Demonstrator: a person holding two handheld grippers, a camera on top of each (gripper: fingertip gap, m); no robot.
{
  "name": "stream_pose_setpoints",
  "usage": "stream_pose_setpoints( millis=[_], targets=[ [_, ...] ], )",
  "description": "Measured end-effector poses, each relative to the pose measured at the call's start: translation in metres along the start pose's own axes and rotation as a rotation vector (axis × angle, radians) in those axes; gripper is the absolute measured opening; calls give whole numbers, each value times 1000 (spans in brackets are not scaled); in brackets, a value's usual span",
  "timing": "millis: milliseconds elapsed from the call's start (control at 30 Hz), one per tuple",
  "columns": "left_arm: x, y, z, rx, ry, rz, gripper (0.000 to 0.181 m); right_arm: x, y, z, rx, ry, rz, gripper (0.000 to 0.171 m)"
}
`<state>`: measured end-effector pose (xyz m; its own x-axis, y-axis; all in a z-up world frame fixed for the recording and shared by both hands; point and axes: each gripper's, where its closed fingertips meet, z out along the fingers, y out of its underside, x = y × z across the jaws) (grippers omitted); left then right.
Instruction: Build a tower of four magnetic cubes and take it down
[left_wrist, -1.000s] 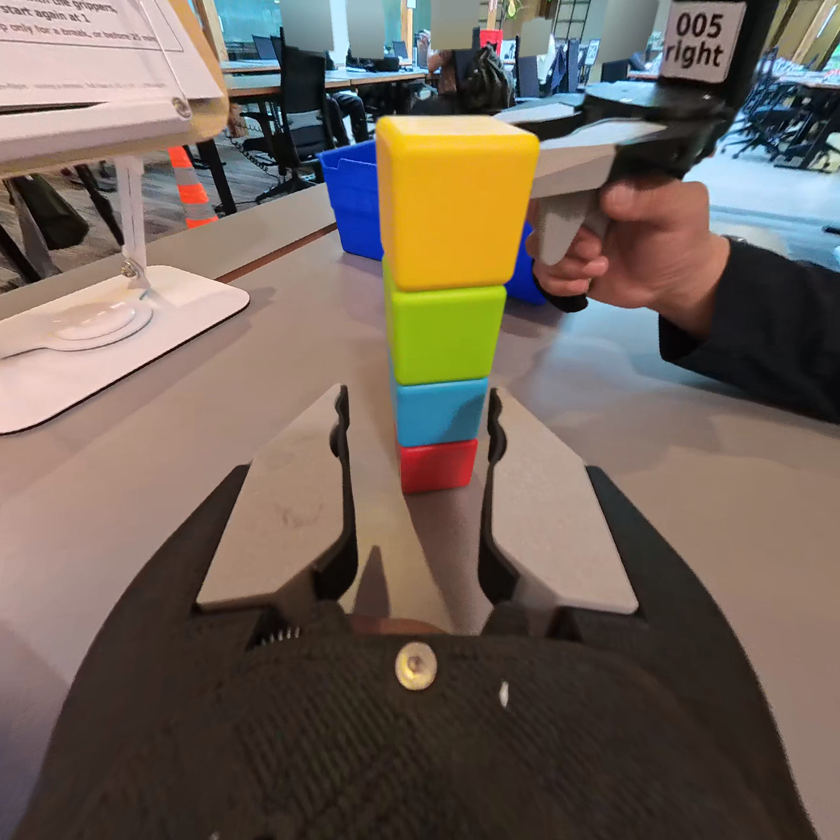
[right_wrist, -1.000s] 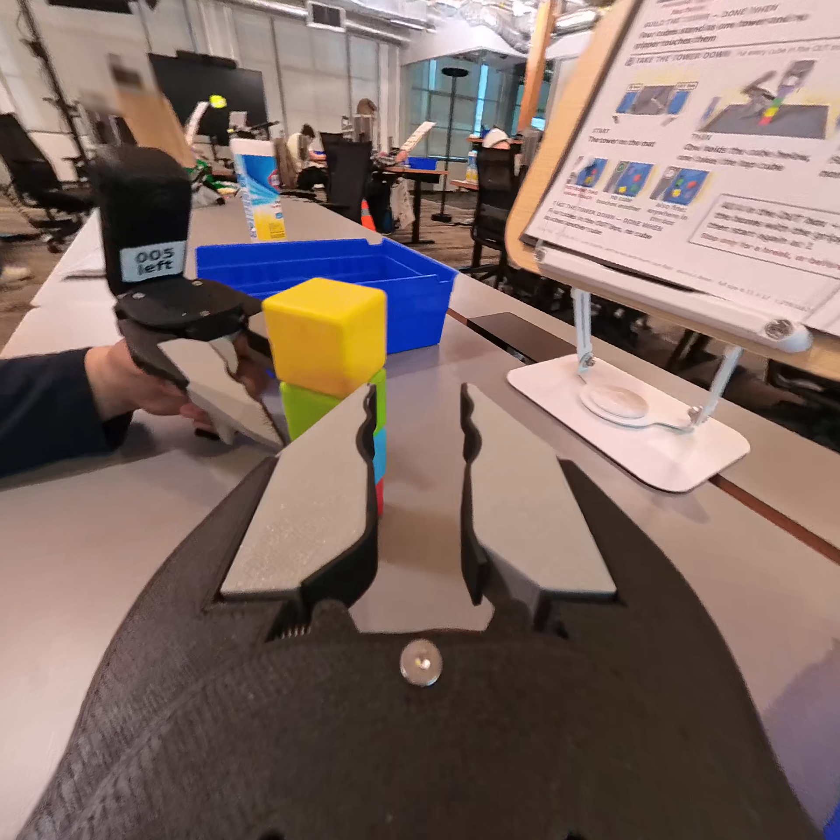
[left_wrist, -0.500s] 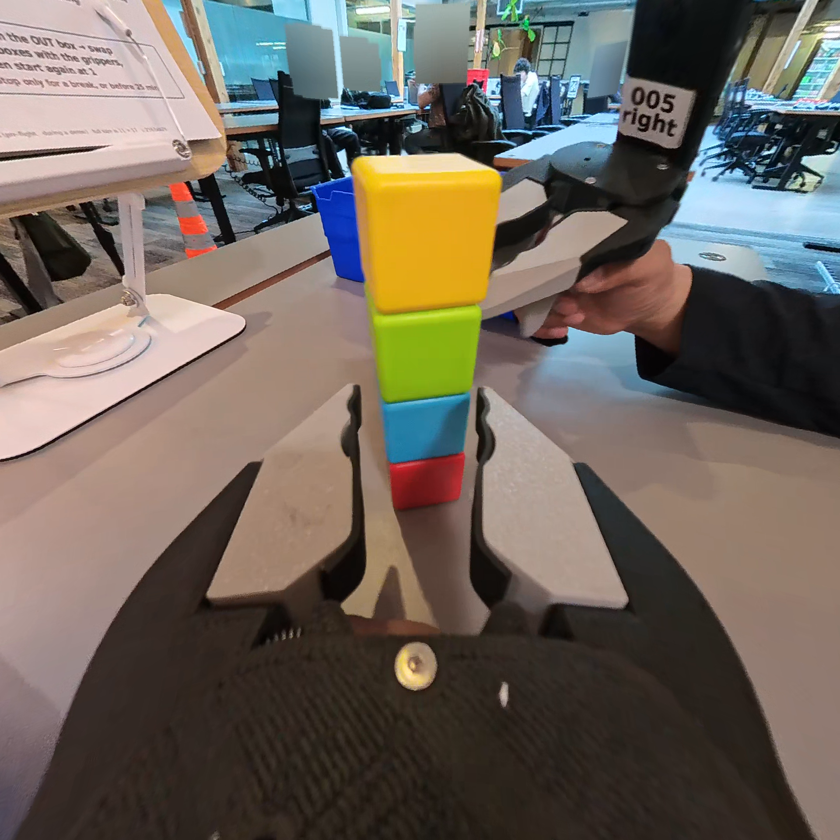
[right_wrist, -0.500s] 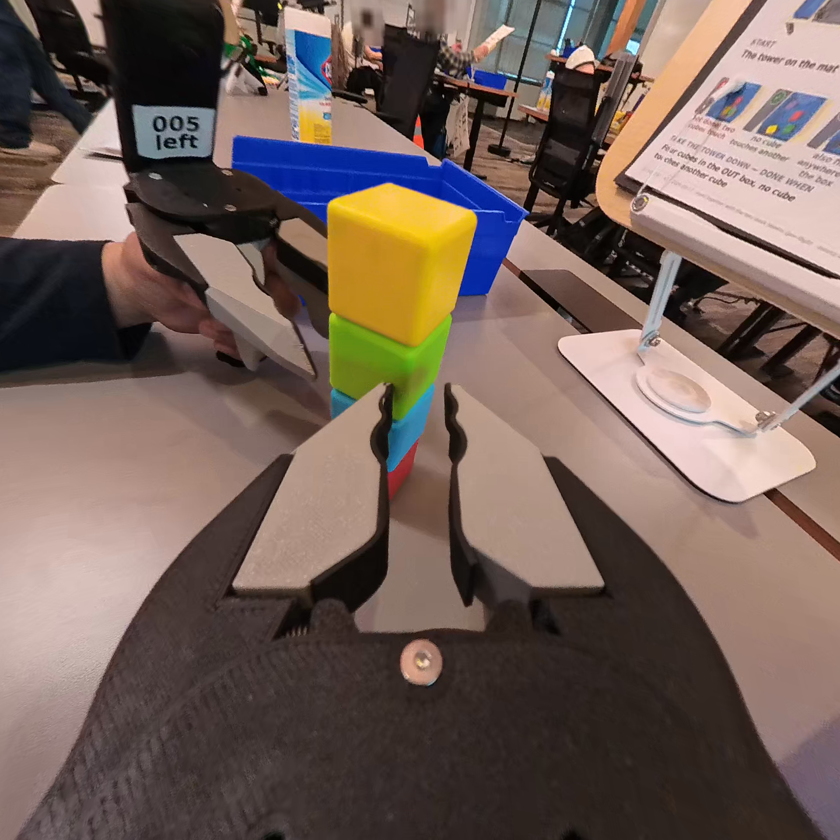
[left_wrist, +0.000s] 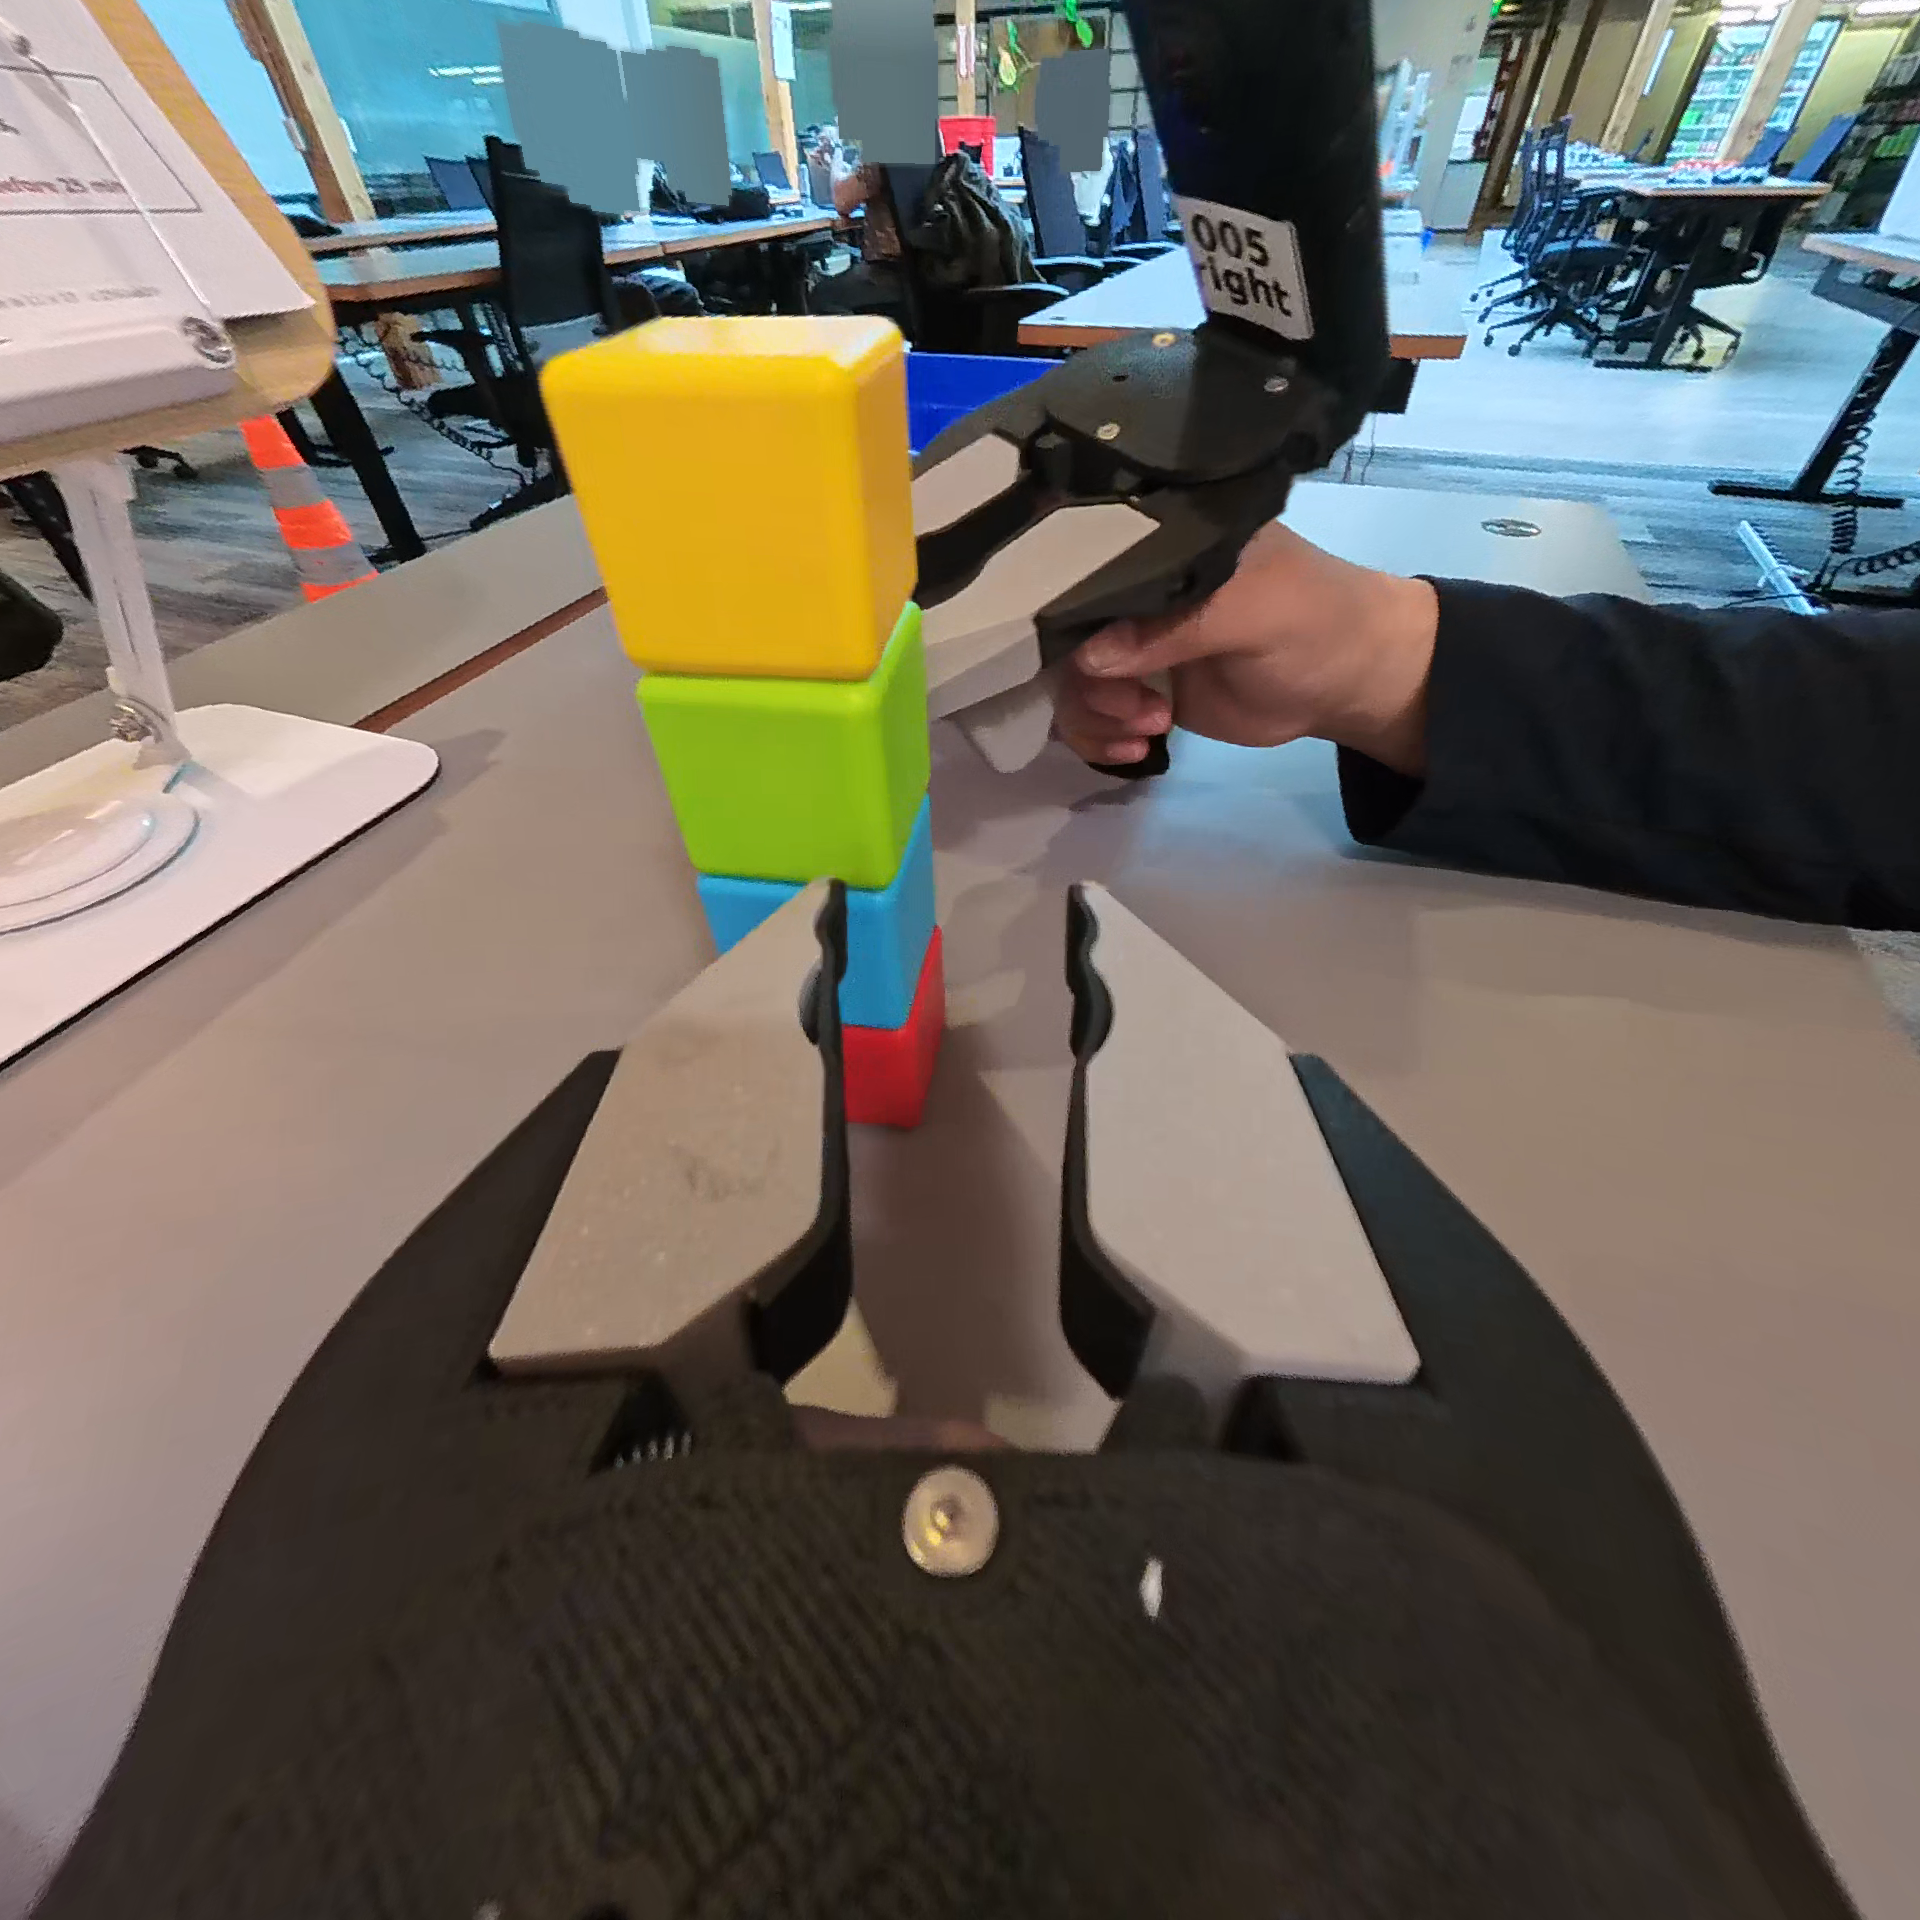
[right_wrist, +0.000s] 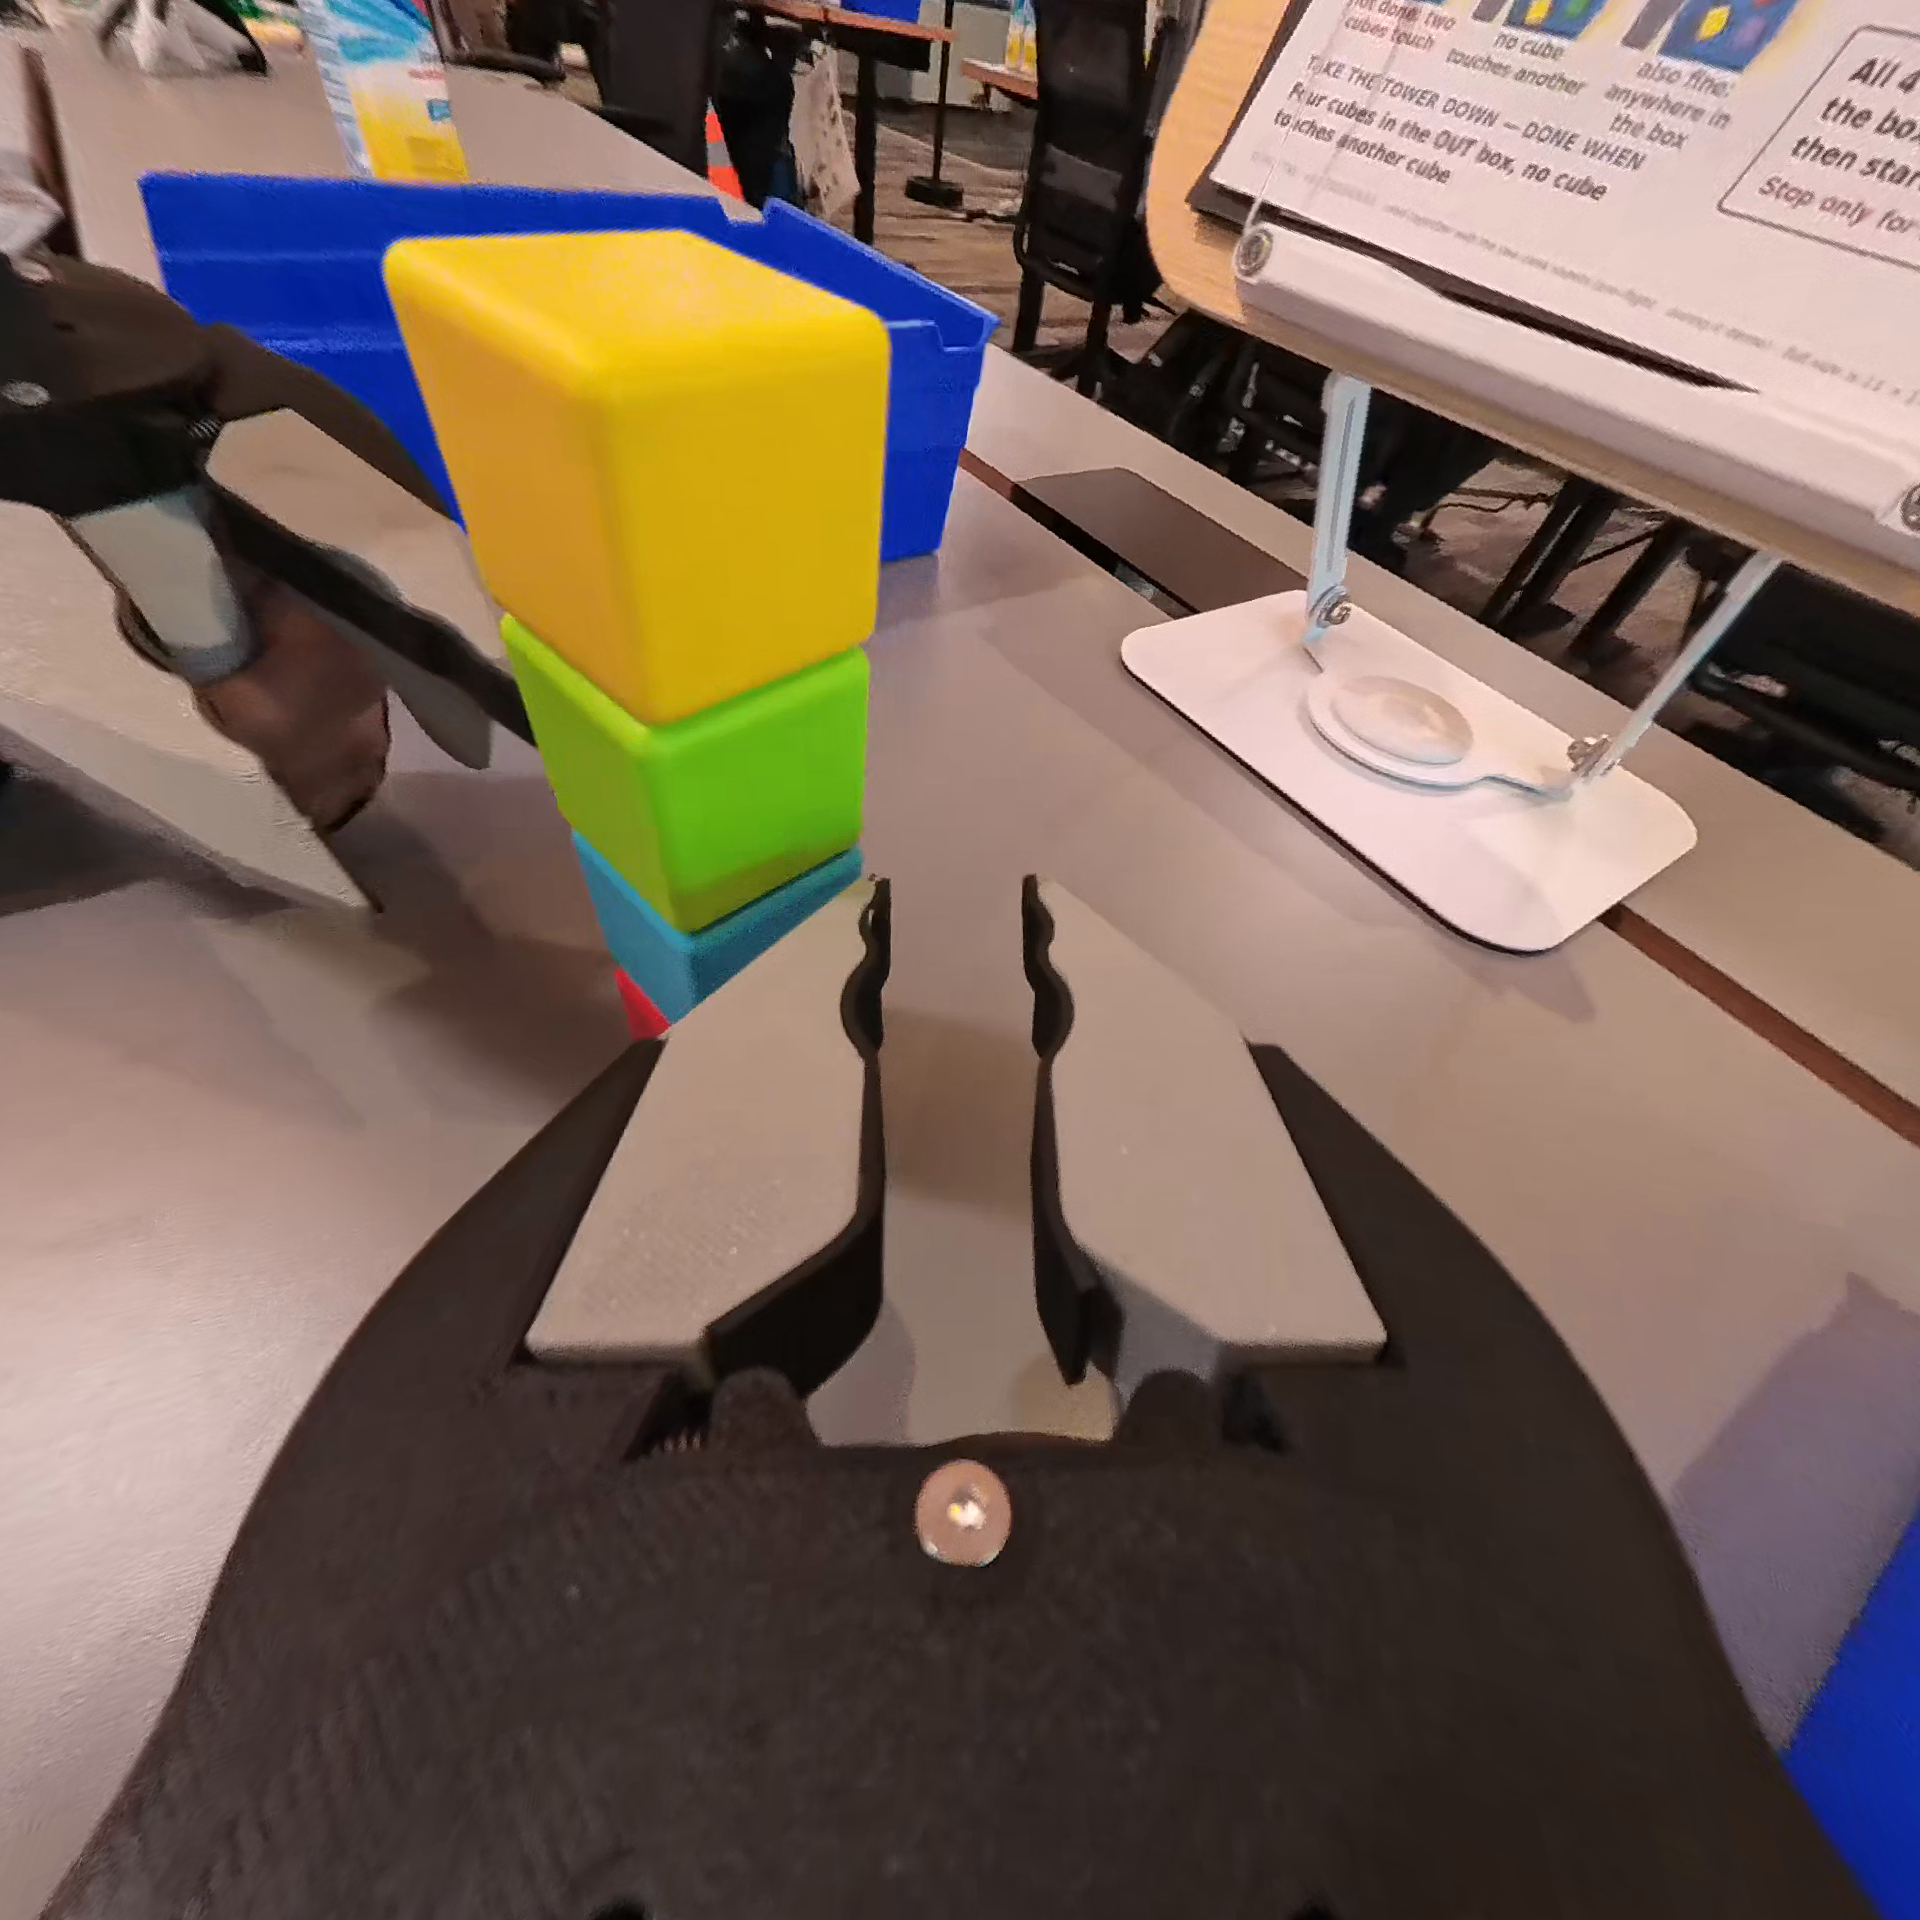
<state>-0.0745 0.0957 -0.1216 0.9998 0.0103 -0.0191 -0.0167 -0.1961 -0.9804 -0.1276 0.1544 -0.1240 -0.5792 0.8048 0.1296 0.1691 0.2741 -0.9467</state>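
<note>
A tower of four cubes stands on the grey table (left_wrist: 1455, 1091): yellow cube (left_wrist: 743, 499) on top, green cube (left_wrist: 790, 774), blue cube (left_wrist: 894, 935), red cube (left_wrist: 894, 1049) at the bottom. My left gripper (left_wrist: 951, 935) is open and empty, low, just right of the tower's base. My right gripper (right_wrist: 954, 925) is open and empty, just right of the yellow cube (right_wrist: 665, 468), green cube (right_wrist: 717, 779) and blue cube (right_wrist: 686, 935) in its view; the red cube (right_wrist: 639, 1013) barely shows. The right gripper (left_wrist: 1039, 582) shows behind the tower in the left wrist view.
A blue bin (right_wrist: 312, 260) stands behind the tower. A white document stand (right_wrist: 1434, 769) with an instruction sheet (right_wrist: 1621, 135) stands on the table beside it, also in the left wrist view (left_wrist: 208, 800). A canister (right_wrist: 384, 94) stands farther back. The yellow cube (right_wrist: 665, 468) is about equally far from each gripper, around 8 cm.
Both grippers have shifted sideways, so the tower now lies left of each gripper's gap. The right gripper has come closer to the tower. The tower has not moved.
</note>
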Motion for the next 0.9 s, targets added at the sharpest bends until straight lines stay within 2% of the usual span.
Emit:
stream_pose_setpoints(
  millis=[133, 167, 200, 267, 333, 467, 833, 900],
  targets=[
    [-27, 6, -4, -35, -135, -41, 47, 8, -7, -7, 51, -7, 75, 22],
    [-35, 10, -4, -61, -175, -49, 55, 10, -9, -9, 65, -1, 86, 22],
    [-38, 15, -3, -81, -178, -58, 64, 11, -12, -11, 80, 2, 95, 22],
    [-31, 21, 3, -97, -102, -104, 69, 12, -16, -14, 102, 0, 107, 22],
    [-28, 12, 6, -60, -43, -144, 85, 10, -19, -14, 115, -12, 113, 22],
    [-35, -6, 7, -22, -49, -106, 84, 5, -22, -14, 121, -27, 94, 22],
    [-30, 2, 42, -99, 8, -51, 83, -2, -28, -15, 125, -57, 85, 22],
    [-25, 4, 46, -107, 11, -38, 78, 3, -28, -16, 124, -40, 92, 22]
  ],
)
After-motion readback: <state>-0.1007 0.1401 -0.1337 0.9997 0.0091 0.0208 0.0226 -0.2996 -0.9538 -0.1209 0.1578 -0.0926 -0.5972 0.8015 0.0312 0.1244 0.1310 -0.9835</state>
